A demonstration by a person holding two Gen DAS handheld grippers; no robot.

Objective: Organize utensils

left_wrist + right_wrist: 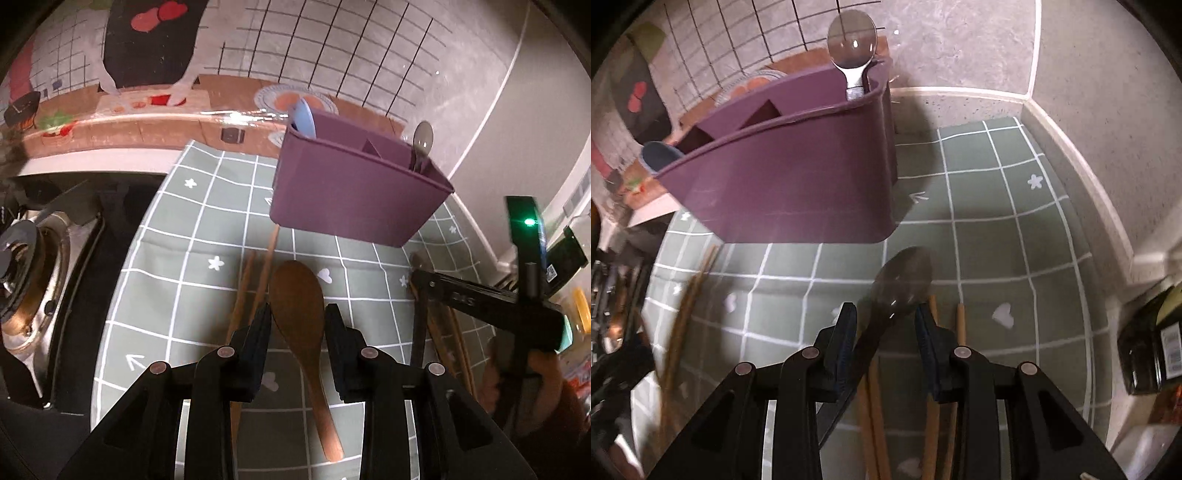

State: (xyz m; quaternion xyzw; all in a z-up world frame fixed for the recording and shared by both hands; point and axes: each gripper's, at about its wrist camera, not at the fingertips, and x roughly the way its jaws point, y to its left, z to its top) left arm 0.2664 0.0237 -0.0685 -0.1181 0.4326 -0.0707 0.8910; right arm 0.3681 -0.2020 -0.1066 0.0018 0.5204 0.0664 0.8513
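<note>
Left gripper (297,323): jaws part open, straddling the wooden spoon (301,317) at the bowl; pad contact not clear, grip cannot be confirmed. Spoon in front of the caddy (354,195), over the mat (177,280). Judged light, rigid, smooth; best taken at the neck below the bowl, where the pads seat flat.

Right gripper (886,325): jaws part open around a dark spoon (899,284), blurred; hold not determinable. Chopsticks (960,325) beneath, just in front of the caddy; judged thin, prone to roll.
</note>
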